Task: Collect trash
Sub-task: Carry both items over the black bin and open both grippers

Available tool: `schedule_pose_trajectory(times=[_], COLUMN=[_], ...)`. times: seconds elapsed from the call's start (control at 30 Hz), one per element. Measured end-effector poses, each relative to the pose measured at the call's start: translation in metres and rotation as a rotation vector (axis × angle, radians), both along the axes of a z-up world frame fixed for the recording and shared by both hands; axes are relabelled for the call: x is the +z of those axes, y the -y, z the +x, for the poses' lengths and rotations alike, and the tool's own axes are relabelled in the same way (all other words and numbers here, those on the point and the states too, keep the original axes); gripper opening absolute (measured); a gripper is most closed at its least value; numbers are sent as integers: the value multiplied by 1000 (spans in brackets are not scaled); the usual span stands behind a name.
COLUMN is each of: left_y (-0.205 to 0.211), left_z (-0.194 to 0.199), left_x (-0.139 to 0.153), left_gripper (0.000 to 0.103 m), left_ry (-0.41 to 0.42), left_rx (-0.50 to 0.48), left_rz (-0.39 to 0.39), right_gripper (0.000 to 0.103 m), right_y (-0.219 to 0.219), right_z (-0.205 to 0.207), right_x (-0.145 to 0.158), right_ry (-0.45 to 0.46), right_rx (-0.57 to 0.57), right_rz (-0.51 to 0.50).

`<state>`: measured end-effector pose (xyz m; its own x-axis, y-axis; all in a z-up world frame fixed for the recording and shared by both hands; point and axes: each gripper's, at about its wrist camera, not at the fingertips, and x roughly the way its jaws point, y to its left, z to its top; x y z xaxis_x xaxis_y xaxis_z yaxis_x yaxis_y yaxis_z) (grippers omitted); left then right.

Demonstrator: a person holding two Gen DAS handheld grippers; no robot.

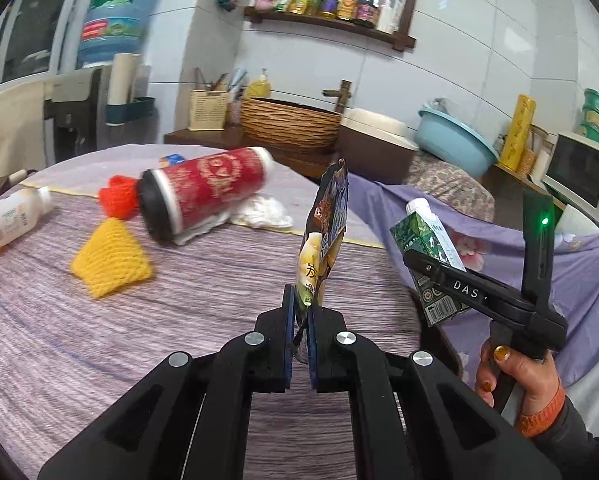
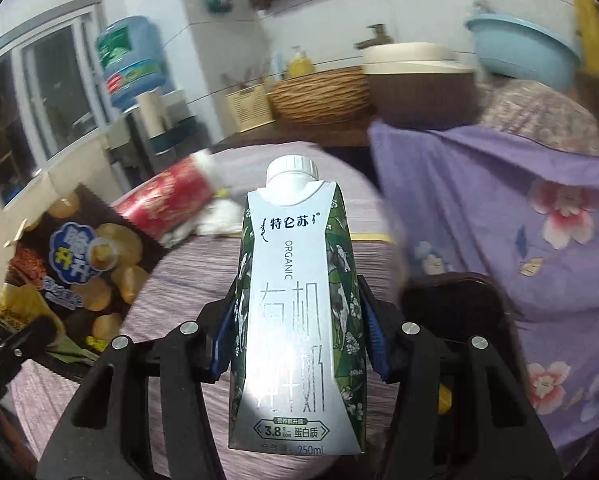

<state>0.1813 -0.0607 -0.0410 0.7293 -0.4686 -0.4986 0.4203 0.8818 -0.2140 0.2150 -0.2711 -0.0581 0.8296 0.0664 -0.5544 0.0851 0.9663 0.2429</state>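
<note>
My left gripper [image 1: 300, 334] is shut on the bottom edge of a snack bag [image 1: 324, 236] and holds it upright above the purple-clothed table [image 1: 99, 340]. The bag also shows at the left of the right wrist view [image 2: 75, 276]. My right gripper [image 2: 299, 340] is shut on a green-and-white milk carton [image 2: 295, 320] with a white cap, held upright; gripper and carton show at the right of the left wrist view [image 1: 429, 254]. On the table lie a red canister [image 1: 207, 192], a small white bottle [image 1: 11, 220], a yellow foam net [image 1: 113, 264], a red foam net [image 1: 119, 196] and crumpled white tissue [image 1: 263, 210].
A floral purple cloth [image 2: 519, 240] covers something right of the table. Behind stand a wicker basket [image 1: 291, 122], a blue basin [image 1: 455, 140], a water dispenser with a blue jug [image 1: 115, 12], a microwave [image 1: 583, 176] and a wall shelf of bottles [image 1: 339, 4].
</note>
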Motion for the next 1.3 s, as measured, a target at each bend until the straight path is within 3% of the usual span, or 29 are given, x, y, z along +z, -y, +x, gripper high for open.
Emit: schedule_pose_trajectory(times=[0.2,0.37,0.53,0.73,0.9,1.3], left_y=[48,86,111,137,153,206], left_z=[1,4,5,12,16,32], left_x=[-1,-7,-12,-23,-30,-64], left_gripper=[6,6,6,6,6,6], left_ry=[-15,-42,-55,-95,-112,-202], left_rx=[-96,-167,-211,-249,-263,-334], left_rz=[-12,-12,8,14,33,79], right_gripper=[54,54,54,51,51,53], right_y=[77,120,136,147,150,164], right_z=[-8,4,19,34,37,-20], right_x=[-36,-98,-153,-187,-191,-139], right_ry=[-88,-251,-384,-447,-448,-310], right_rx=[-142,-194,-217,-228,-230,-344], right_rz=[15,52,80,78,98,-32])
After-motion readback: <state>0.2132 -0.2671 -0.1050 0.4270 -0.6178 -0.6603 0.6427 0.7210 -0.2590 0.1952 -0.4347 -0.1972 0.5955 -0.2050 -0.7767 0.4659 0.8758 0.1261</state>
